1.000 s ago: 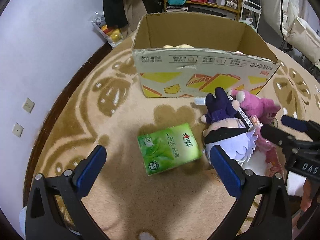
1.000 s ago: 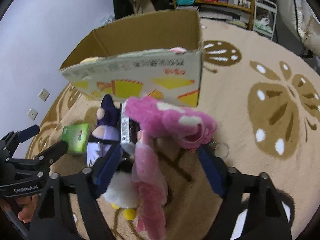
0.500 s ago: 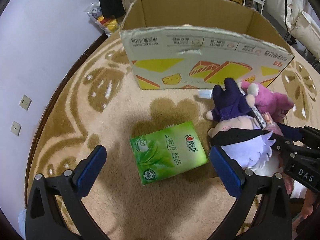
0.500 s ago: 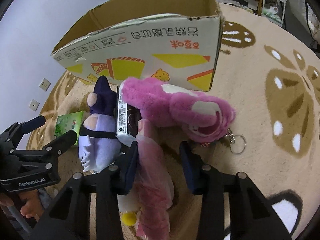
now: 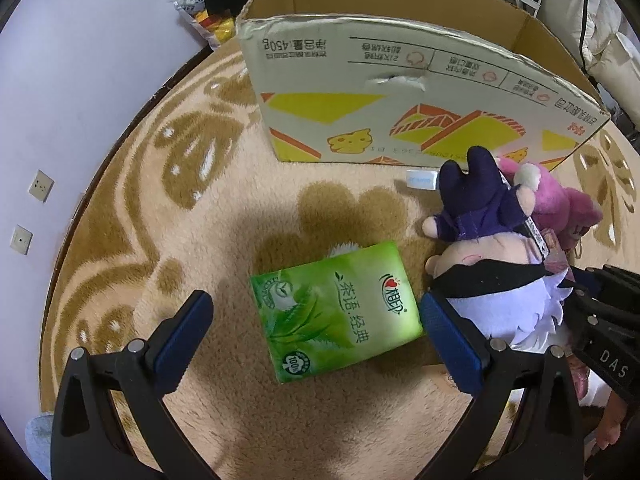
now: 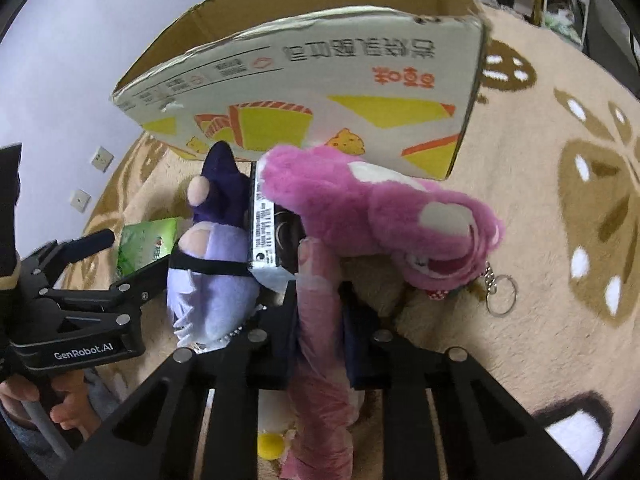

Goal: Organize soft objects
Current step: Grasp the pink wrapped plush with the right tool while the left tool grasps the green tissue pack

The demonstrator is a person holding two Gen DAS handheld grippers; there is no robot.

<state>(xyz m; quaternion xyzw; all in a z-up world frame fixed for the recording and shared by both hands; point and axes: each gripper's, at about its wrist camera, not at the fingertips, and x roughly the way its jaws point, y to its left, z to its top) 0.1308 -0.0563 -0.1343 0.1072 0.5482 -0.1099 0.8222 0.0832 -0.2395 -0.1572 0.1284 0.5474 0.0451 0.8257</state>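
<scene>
The green tissue pack [image 5: 334, 308] is framed on the rug by the wide-spread left gripper [image 5: 316, 330]; light and squashy, it is best pinched across its 2 long sides. A pink wrapped item [image 6: 320, 320] is clamped by the right gripper [image 6: 318, 344].

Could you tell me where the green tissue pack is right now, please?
In the left wrist view, the green tissue pack lies on the rug between the open left gripper fingers, with the purple plush to its right.
</scene>
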